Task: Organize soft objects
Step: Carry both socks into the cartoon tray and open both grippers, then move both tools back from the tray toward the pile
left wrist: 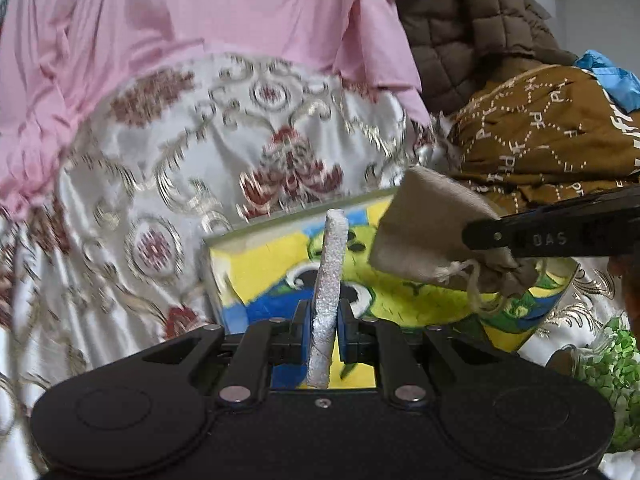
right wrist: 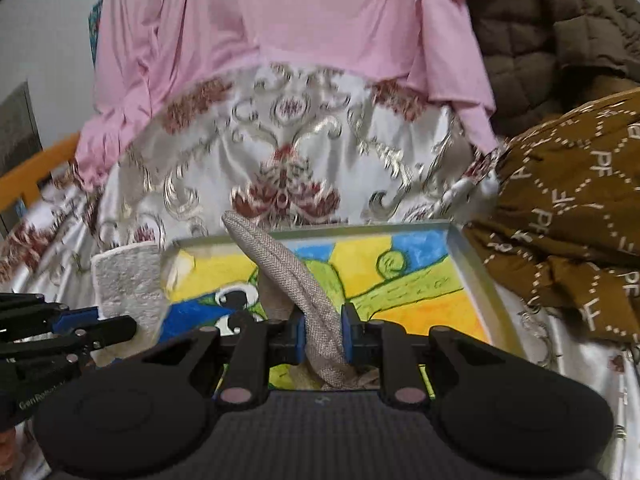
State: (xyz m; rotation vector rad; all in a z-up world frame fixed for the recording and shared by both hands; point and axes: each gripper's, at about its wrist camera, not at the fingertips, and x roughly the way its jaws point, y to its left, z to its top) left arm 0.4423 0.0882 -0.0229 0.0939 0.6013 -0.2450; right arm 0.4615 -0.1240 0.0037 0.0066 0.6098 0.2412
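My left gripper is shut on a thin white fuzzy cloth that stands edge-on between its blue pads. The same white cloth shows flat in the right wrist view, with the left gripper at the left edge. My right gripper is shut on a beige woven drawstring pouch. In the left wrist view that pouch hangs from the right gripper's black finger. Both hover over a shallow tray with a yellow, blue and green painted bottom.
The tray lies on a white satin cover with red and gold ornaments. A pink garment drapes behind it. A brown printed cloth and a brown quilted jacket pile at the right. Green mesh sits at lower right.
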